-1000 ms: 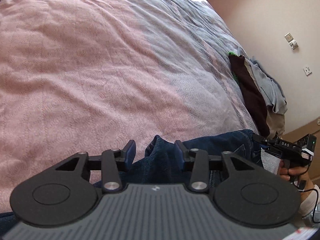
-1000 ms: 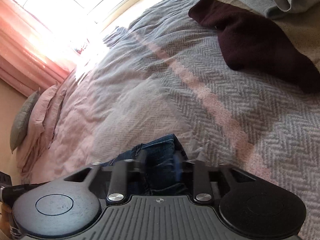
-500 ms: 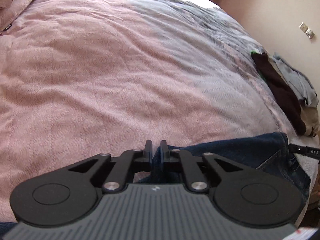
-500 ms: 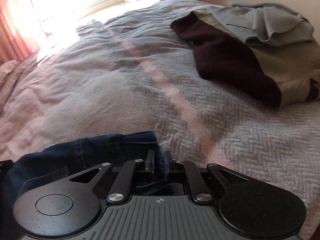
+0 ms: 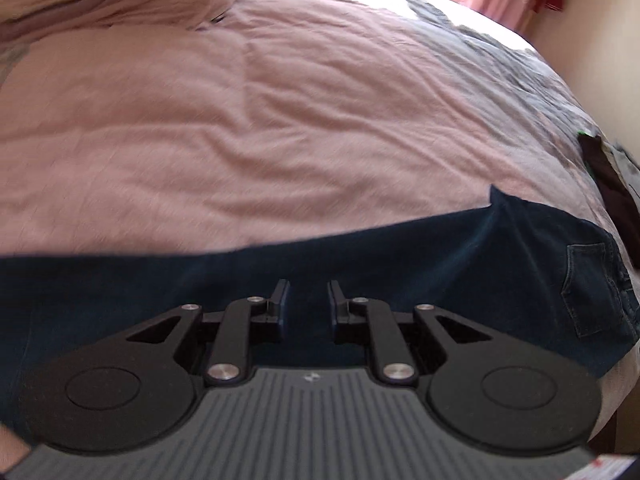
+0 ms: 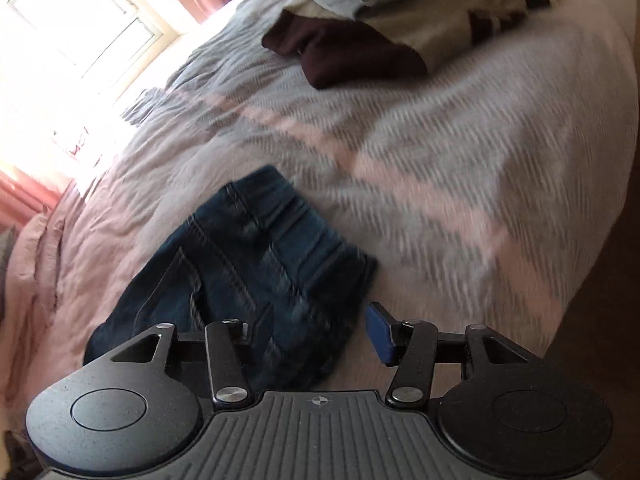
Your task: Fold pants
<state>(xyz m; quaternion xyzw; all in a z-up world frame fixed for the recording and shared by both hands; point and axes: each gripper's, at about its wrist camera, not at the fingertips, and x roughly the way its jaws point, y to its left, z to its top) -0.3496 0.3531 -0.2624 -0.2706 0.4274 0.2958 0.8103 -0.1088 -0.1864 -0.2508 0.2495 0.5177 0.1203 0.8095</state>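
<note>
Dark blue jeans (image 5: 400,252) lie spread along the near edge of the bed, a back pocket (image 5: 588,284) showing at the right end. My left gripper (image 5: 307,300) hovers over the middle of them, open, nothing between its fingers. In the right wrist view the waist end of the jeans (image 6: 256,264) lies flat on the bed with seams and pocket stitching showing. My right gripper (image 6: 320,330) stands wide open above that end; its blue-padded right finger (image 6: 380,332) is past the denim's edge, over the blanket.
A pink bedspread (image 5: 240,120) covers most of the bed, with a grey herringbone blanket (image 6: 440,152) at the foot. A pile of dark maroon, beige and grey clothes (image 6: 360,48) lies beyond the jeans. A bright window (image 6: 60,40) with pink curtains is at the far left.
Both grippers were shut on the denim half a second ago and have let go and opened. The jeans now lie spread flat on the bed, and both cameras have risen.
</note>
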